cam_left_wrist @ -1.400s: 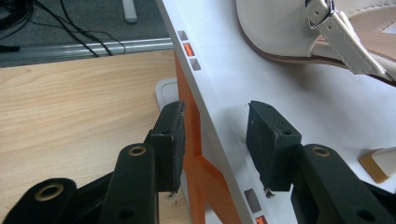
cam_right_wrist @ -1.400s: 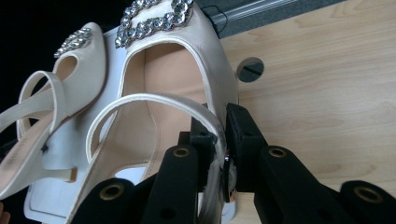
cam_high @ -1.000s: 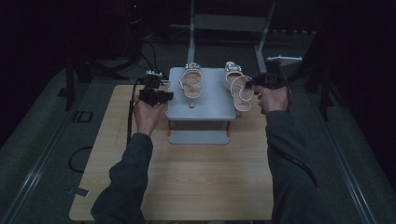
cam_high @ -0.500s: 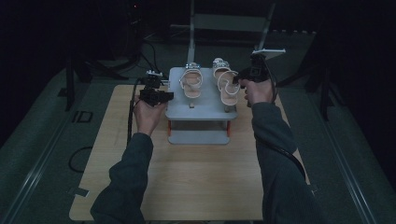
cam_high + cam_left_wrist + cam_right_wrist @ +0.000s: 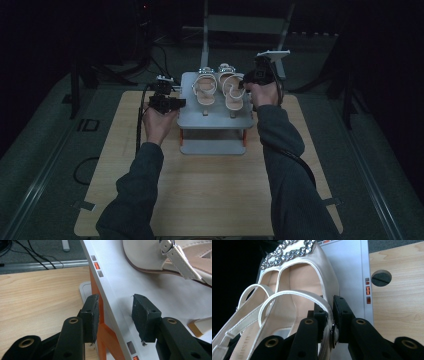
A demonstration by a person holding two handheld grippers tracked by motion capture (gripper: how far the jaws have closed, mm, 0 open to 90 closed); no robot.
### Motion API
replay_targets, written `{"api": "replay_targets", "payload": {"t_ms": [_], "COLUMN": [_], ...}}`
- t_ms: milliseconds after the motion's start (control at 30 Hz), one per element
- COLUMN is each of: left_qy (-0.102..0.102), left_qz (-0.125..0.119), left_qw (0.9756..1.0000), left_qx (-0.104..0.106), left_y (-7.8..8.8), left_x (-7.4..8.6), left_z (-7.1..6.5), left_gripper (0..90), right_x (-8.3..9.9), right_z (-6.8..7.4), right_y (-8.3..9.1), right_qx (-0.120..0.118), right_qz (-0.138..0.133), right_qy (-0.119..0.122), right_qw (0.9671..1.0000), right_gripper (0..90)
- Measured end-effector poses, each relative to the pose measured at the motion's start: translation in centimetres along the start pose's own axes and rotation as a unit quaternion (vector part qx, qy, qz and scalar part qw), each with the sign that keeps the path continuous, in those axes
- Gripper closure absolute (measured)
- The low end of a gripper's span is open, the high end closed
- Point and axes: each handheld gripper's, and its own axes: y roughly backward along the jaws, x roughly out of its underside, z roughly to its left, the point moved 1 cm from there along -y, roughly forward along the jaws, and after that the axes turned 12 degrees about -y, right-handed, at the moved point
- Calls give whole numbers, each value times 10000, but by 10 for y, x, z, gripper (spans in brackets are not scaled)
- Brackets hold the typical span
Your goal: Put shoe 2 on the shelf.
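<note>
Two white sandals lie on top of a grey shoe rack (image 5: 215,120) with orange legs. My right gripper (image 5: 242,85) is shut on the right sandal (image 5: 234,95); in the right gripper view the gripper (image 5: 329,317) pinches the buckled ankle strap of this sandal (image 5: 304,277), whose toe carries a rhinestone band. The left sandal (image 5: 204,92) lies close beside it. My left gripper (image 5: 177,102) is at the rack's left edge. In the left gripper view the gripper (image 5: 117,315) stands open, straddling the edge of the top shelf (image 5: 160,290), with the left sandal (image 5: 155,257) just beyond.
The rack stands at the far middle of a wooden table (image 5: 210,190). A round hole (image 5: 381,278) is cut in the tabletop beside the rack. Cables and dark stands lie on the floor behind the table.
My right gripper has carried the right sandal leftward across the rack top, closer to the left sandal. The left gripper has stayed at the rack's edge.
</note>
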Motion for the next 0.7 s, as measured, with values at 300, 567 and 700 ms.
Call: {"api": "replay_targets", "payload": {"t_ms": [300,567,700], "left_qy": [-1,-3,-2], "left_qz": [-5,-4,-4], "left_qw": [10000,10000,10000], "left_qx": [24,13,17], "left_y": [0,0,0], "left_x": [0,0,0], "left_z": [1,1,1], "left_gripper": [575,575,575], "right_x": [-6,-10,-11], "right_z": [4,7,7], "right_y": [-10,-16,-20], "right_qx": [148,239,266], "right_qz": [143,249,325], "right_qy": [-71,-99,-78], "right_qw": [9998,9994,9991], "right_gripper": [824,821,820]}}
